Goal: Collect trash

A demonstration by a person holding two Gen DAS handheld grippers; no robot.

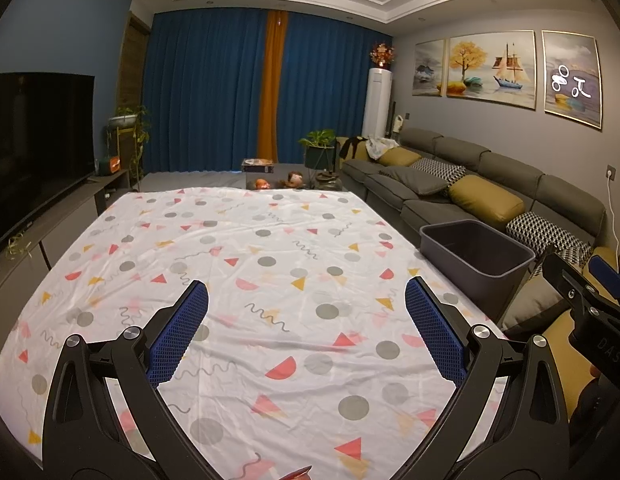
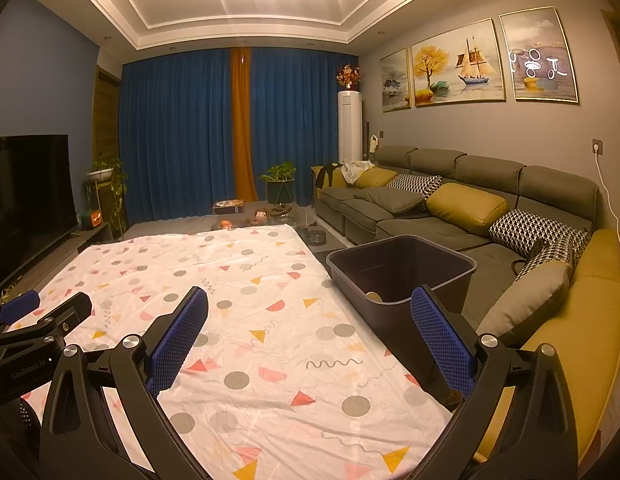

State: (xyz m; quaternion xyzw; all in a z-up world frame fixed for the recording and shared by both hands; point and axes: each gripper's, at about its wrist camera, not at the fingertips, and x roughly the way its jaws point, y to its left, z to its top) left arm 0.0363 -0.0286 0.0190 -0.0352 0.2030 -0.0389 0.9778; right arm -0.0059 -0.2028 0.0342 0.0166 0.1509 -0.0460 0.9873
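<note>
Living rm, evening light: blue curtains w/ orange centre strip, TV on the left wall, grey sectional sofa w/ mustard and houndstooth cushions on the right. Centre: bench covered by a white cloth printed w/ grey dots and pink/yellow triangles.

Tongs status:
- Left tongs: released, jaws spread wide, nothing between pads, held above the cloth.
- Right tongs: released, jaws spread wide, empty, held over the cloth's right edge, near the bin.

Container: dark grey plastic bin stands just beside the bench's right edge, between bench and sofa. Right wrist view shows one pale yellowish item at the bottom, partly hidden by the near wall; type cannot be told. Rest of interior mostly out of sight.

Trash location: no loose trash seen on the open cloth. A small red-orange scrap shows at the very bottom edge of the left wrist view, close under the left tongs; possibly a wrapper, not confirmed.

Risks (judgement):
- Scrap sits at view limit; approach could miss it or push it off the near edge.
- Loose, wrinkled cloth: pads closing low could pinch fabric along w/ the item and drag the cover.
- Bin is off-bench and lower; early release would drop the item between bench and bin.
- Both tongs are near each other; crossing toward the bin risks a clash.
</note>
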